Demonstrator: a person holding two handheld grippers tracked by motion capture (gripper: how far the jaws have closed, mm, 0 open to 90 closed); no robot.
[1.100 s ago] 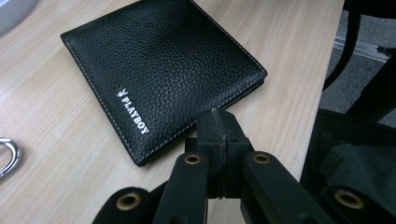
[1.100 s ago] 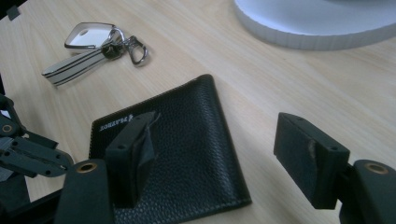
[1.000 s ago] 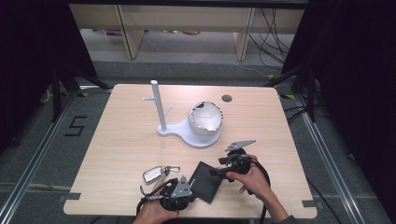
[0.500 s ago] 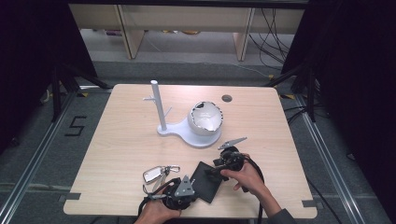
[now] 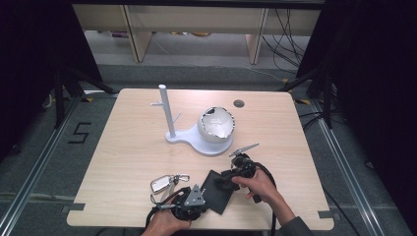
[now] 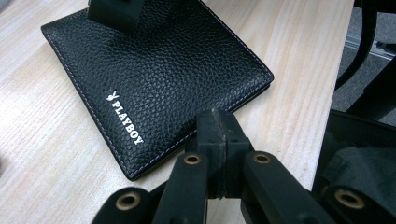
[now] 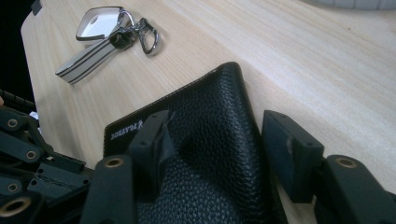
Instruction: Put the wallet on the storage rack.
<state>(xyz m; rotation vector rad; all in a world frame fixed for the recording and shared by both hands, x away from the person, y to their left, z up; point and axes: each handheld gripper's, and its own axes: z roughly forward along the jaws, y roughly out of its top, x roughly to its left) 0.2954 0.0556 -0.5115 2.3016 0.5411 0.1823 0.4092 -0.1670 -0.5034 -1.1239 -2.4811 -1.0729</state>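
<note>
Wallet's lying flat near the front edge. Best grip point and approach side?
Grip the black wallet at its folded spine edge, coming low from the person's right. That edge is thick and rounded and looks slightly raised off the table, so one jaw can likely slide under. The right gripper already straddles it, jaws open; the left gripper is shut beside the opposite corner.

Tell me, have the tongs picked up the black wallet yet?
Not yet. The wallet lies flat on the table. The right tongs are open, straddling its edge. The left tongs are shut beside its corner. Gripping and lifting remain; the keys lie untouched.
</note>
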